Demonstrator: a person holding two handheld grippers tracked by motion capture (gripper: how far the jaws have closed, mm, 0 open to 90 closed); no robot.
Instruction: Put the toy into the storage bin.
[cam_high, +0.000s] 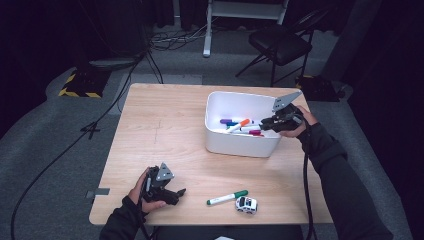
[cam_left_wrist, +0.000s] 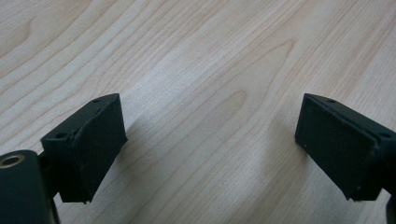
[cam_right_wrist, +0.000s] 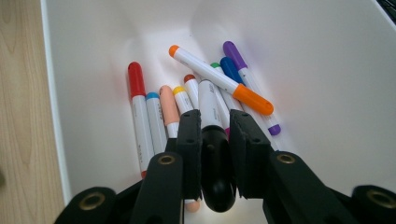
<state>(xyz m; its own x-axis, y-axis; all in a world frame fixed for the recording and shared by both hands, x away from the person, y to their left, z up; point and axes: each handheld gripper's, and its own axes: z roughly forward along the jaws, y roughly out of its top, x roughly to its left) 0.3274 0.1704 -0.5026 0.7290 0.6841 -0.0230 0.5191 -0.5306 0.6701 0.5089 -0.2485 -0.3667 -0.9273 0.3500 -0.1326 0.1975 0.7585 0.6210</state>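
Note:
My right gripper (cam_right_wrist: 215, 117) hangs inside a white bin (cam_right_wrist: 308, 56) and is shut on a black-capped white marker (cam_right_wrist: 211, 103). Its black cap sticks back between the jaws. Under it lie several markers, among them an orange-capped one (cam_right_wrist: 219, 79) on top and a red one (cam_right_wrist: 138, 109) at the left. In the high view the right gripper (cam_high: 266, 124) reaches in over the bin's (cam_high: 242, 146) right rim. My left gripper (cam_high: 176, 193) rests at the table's front left. In its own view the left gripper (cam_left_wrist: 210, 135) stands open over bare wood.
A green-capped marker (cam_high: 227, 197) and a small white toy car (cam_high: 246, 204) lie near the front edge of the wooden table (cam_high: 165, 125), right of my left gripper. A black folding chair (cam_high: 280, 42) and cables stand on the floor beyond the table.

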